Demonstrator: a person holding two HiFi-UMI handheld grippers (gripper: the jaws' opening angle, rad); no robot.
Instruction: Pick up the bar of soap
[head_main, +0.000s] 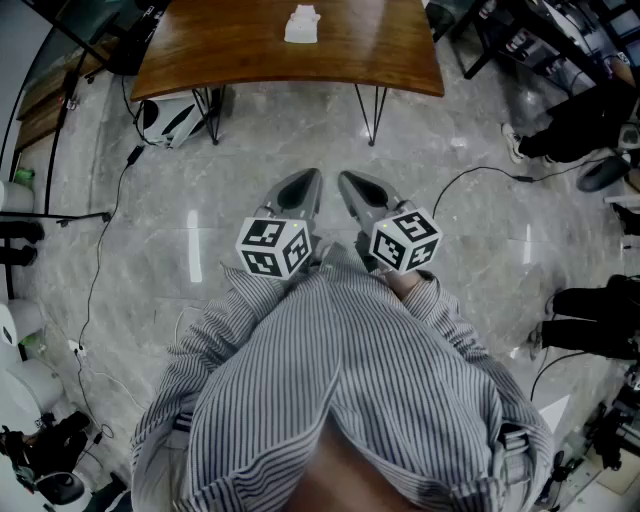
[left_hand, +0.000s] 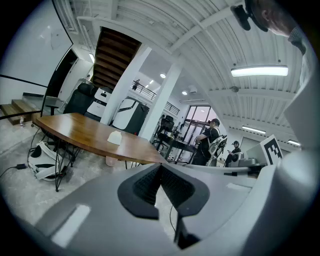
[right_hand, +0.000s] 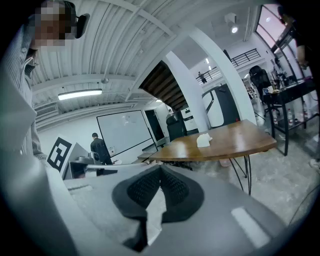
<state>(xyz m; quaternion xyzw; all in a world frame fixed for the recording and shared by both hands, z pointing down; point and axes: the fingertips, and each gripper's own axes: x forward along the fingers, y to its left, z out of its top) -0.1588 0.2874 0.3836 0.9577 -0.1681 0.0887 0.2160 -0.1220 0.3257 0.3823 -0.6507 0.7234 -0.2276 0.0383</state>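
Note:
A white bar of soap (head_main: 302, 25) lies on the wooden table (head_main: 230, 50) at the far side of the head view. It also shows small in the left gripper view as the soap (left_hand: 115, 137) and in the right gripper view as the soap (right_hand: 203, 140). Both grippers hang close to the person's chest, well short of the table. My left gripper (head_main: 312, 180) is shut with nothing between its pads. My right gripper (head_main: 345, 182) is shut and empty too, its tips meeting at the right gripper (right_hand: 160, 169). The left gripper's (left_hand: 160, 166) pads touch at the tip.
Grey marble floor (head_main: 430, 170) lies between me and the table. The table stands on thin black hairpin legs (head_main: 368, 115). A white headset (head_main: 170, 118) and cables lie under its left end. People (left_hand: 209, 140) and desks stand further back, and feet (head_main: 590, 130) at the right.

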